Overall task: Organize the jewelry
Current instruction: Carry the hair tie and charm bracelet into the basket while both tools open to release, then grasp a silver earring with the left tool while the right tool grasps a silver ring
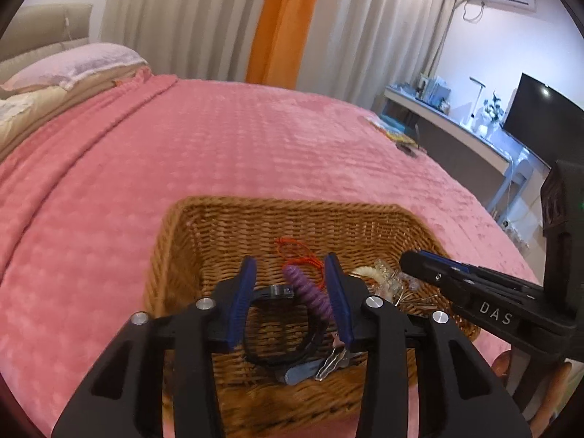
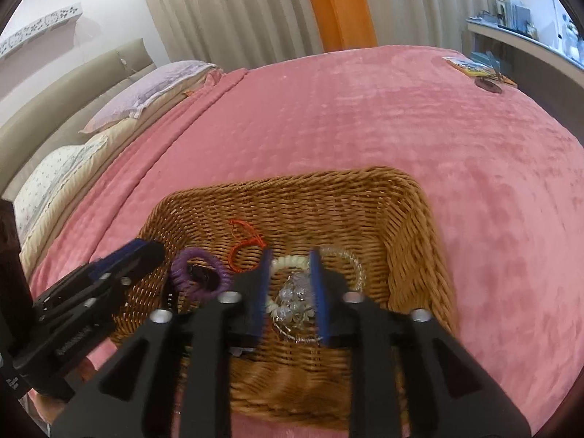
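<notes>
Two claws hang over a wicker basket (image 1: 204, 219) that sits on a bed covered with a pink blanket (image 1: 219, 138). The left claw (image 1: 292, 292) points down into the left half of the basket with its blue pads parted and released. A purple spiral hair tie (image 1: 310, 292) lies between them, close against the right pad; whether it touches that pad cannot be told. A black band (image 1: 288, 357) curls on the basket floor below the same gap, and a metal hair clip (image 1: 330, 363) lies at its near right. A red string (image 1: 292, 248) lies farther back, near the middle of the basket.

The right claw (image 2: 290, 292) points down into the right half of the basket, its pads also apart and gripping nothing. Under that gap sits a small heap of jewelry: a white bead bracelet (image 2: 288, 261), a clear sparkly piece (image 2: 295, 299) and a clear bead bracelet (image 2: 356, 262) curving off to the right. All of these things rest inside the basket.

In the right wrist view the left claw shows at the left edge, near the basket's left rim, and in the left wrist view the right claw comes in from the right. Pillows (image 2: 153, 87) lie at the far left of the bed, and curtains (image 1: 204, 18) hang behind it. A few small items (image 2: 474, 69) lie on the far right corner of the blanket.
</notes>
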A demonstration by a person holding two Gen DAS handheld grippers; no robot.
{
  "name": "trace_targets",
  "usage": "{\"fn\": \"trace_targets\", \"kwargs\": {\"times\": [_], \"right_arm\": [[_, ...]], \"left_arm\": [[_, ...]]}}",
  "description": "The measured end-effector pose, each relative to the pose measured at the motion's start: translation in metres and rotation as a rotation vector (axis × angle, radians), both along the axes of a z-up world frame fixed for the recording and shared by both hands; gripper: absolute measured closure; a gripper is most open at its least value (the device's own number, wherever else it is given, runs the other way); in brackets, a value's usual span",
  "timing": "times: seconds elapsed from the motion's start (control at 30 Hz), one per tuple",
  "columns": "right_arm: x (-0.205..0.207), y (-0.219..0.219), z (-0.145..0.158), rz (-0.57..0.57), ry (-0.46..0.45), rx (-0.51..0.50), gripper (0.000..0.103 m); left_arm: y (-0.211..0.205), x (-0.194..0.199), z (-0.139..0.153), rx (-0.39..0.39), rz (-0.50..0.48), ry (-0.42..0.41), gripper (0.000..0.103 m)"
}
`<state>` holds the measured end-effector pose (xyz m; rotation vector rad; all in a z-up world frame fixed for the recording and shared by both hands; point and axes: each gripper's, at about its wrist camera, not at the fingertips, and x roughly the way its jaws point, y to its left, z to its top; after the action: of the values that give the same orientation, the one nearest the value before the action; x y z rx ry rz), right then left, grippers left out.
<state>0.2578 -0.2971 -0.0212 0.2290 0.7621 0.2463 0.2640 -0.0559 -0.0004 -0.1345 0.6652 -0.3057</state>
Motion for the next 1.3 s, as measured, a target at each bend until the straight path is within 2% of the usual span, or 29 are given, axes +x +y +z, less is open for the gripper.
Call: {"fn": "trace_targets", "kwargs": {"times": [0.1, 0.4, 0.57, 0.63, 0.73, 0.9, 1.1, 1.3], "right_arm": [[-0.016, -0.005, 0.009, -0.009, -0.023, 0.004, 0.062], [-0.097, 0.004, 0.039, 0.01, -0.089, 0.012, 0.061], [-0.13, 0.025, 0.037, 0.043, -0.091, -0.011, 0.061], [-0.139, 0.036, 0.03, 0.064, -0.078, -0.026, 0.061], [-0.148, 0.048, 0.018, 0.09, -0.054, -0.033, 0.061], [-0.153, 0.064, -0.01, 0.116, -0.014, -0.064, 0.061], [-0.149, 0.078, -0.041, 0.151, 0.04, -0.094, 0.072], [-0.138, 0.082, -0.056, 0.154, 0.083, -0.11, 0.075]], "left_arm": [[0.009, -0.019, 0.013, -0.023, 0.0, -0.027, 0.066], [0.034, -0.104, 0.052, -0.078, -0.021, -0.124, 0.065], [0.039, -0.143, 0.052, -0.086, -0.041, -0.145, 0.063], [0.04, -0.154, 0.045, -0.072, -0.043, -0.142, 0.063], [0.046, -0.16, 0.031, -0.092, -0.037, -0.117, 0.063], [0.058, -0.157, -0.004, -0.114, -0.041, -0.037, 0.063], [0.06, -0.144, -0.039, -0.118, -0.066, 0.058, 0.065], [0.063, -0.133, -0.062, -0.148, -0.072, 0.132, 0.072]]}}
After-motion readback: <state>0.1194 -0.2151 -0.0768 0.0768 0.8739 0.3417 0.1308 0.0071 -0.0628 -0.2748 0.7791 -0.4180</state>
